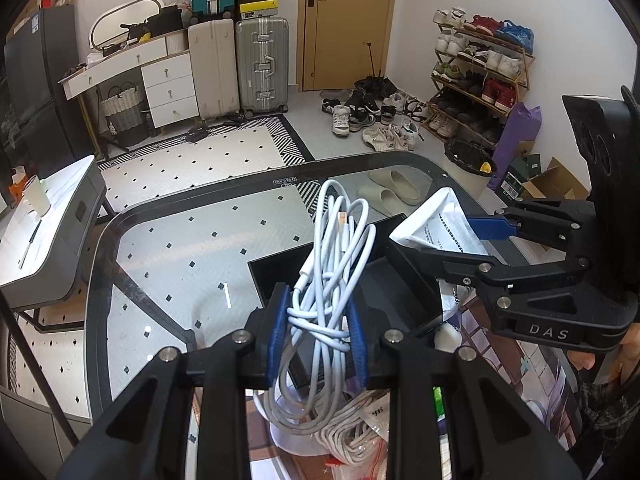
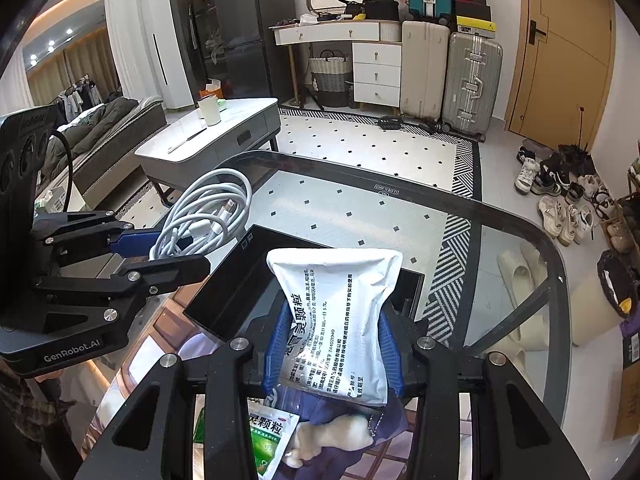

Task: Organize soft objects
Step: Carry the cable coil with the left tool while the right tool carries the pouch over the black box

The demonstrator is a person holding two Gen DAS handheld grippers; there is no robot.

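Note:
My left gripper [image 1: 318,336] is shut on a coiled white cable [image 1: 332,272] and holds it above the glass table [image 1: 168,248]. The cable also shows in the right wrist view [image 2: 204,220], held by the left gripper [image 2: 158,250]. My right gripper [image 2: 334,344] is shut on a white medicine pouch [image 2: 340,316] with black print, held upright above a black box [image 2: 256,280]. In the left wrist view the right gripper [image 1: 452,240] holds the pouch [image 1: 444,224] at right, over the same black box [image 1: 288,272].
Below the grippers lie a green sachet [image 2: 272,440], a white soft item [image 2: 332,436], and a bagged white rope [image 1: 356,436]. A grey side table [image 2: 208,136] with a cup stands left. Suitcases [image 1: 240,68], shoes [image 1: 372,116] and a shoe rack [image 1: 480,76] line the far walls.

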